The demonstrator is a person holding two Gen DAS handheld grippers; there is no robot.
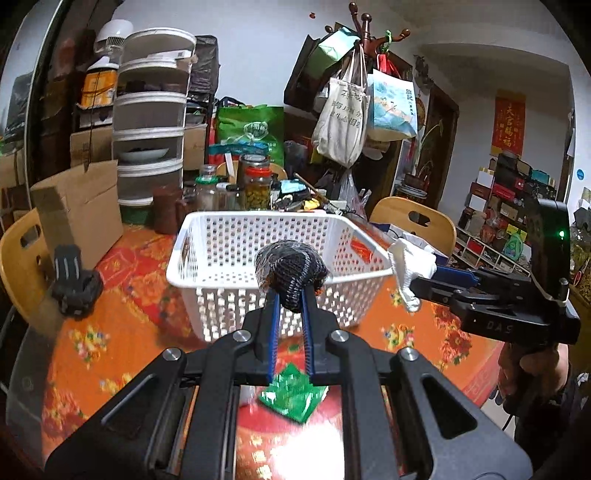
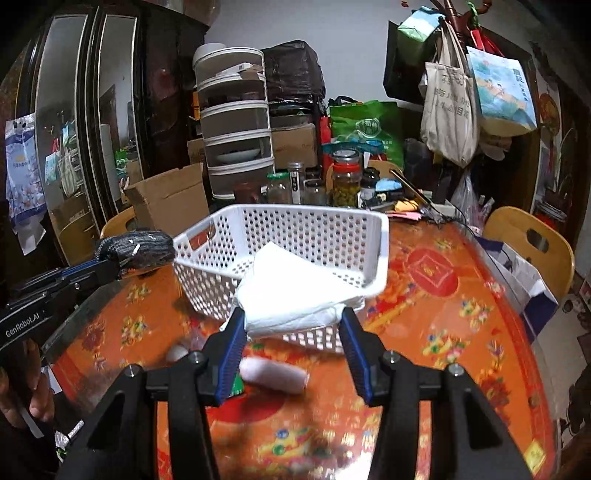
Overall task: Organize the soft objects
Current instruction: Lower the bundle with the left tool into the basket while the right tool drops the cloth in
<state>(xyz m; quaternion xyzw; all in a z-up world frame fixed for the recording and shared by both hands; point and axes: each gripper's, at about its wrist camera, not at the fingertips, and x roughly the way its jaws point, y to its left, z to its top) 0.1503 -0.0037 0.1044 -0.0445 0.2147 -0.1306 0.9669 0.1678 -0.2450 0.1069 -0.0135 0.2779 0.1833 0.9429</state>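
A white perforated basket (image 1: 229,236) stands on the orange table and shows in the right wrist view (image 2: 325,229) too. My left gripper (image 1: 290,295) is shut on a dark knitted roll in plastic wrap (image 1: 291,273), held just in front of the basket's near rim; the roll also shows in the right wrist view (image 2: 136,247). My right gripper (image 2: 293,321) is shut on a folded white cloth (image 2: 295,291), held over the basket's near corner; the cloth also shows in the left wrist view (image 1: 410,266). A green packet (image 1: 291,395) and a pale pink roll (image 2: 273,373) lie on the table below.
The table (image 2: 443,332) has a red-orange flowered cover. Behind the basket stand jars (image 1: 256,184), a cardboard box (image 1: 77,199) and a stacked white rack (image 1: 151,122). Wooden chairs (image 2: 528,240) stand at the table's edges. Bags hang on a coat stand (image 1: 365,33).
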